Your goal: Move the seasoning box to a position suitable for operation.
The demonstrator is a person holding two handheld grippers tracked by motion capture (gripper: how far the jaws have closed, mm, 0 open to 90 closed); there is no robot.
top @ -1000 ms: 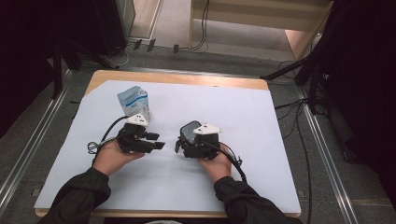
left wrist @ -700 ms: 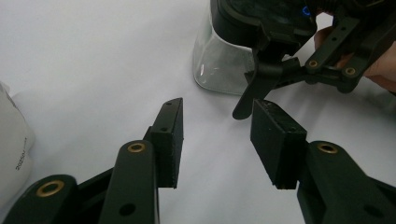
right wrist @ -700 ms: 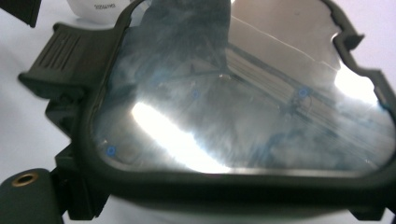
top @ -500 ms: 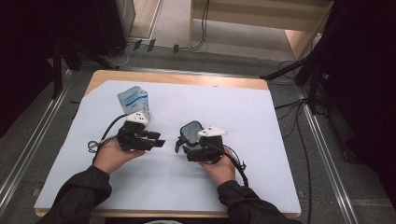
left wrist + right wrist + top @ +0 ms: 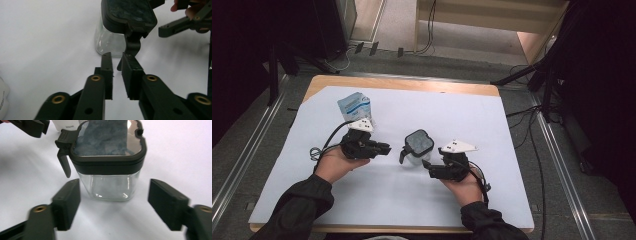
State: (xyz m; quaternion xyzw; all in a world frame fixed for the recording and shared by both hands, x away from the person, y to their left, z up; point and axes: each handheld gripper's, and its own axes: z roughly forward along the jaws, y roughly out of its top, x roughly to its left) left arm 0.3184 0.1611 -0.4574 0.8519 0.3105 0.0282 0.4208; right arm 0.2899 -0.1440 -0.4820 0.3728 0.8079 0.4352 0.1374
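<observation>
From above, you are standing the jar point(image 5: 417, 148) upright on the table point(image 5: 512, 150), between your two grippers, so either can get at it. Your left gripper point(image 5: 381, 149) is pointing at the jar's latch point(image 5: 404, 155) side, just short of it; your right gripper point(image 5: 430, 169) is sitting just below the jar, backed off from the glass. A box point(image 5: 354, 106) stands beyond your left gripper, well out of the work.

Along your left gripper point(image 5: 117, 63), the jaws have just been closing and are now nearly together, gripping nothing. The loose latch point(image 5: 132, 45) is hanging from the lid point(image 5: 128, 15) straight ahead of the tips, so you look lined up to nudge or catch it.

Along your right gripper point(image 5: 113, 192), the jaws have just been closing yet are standing wide and released, one on each side of the jar point(image 5: 110, 185) and clear of it. Straddling it this way, you seem ready to steady the glass while the other works the latch point(image 5: 64, 157).
</observation>
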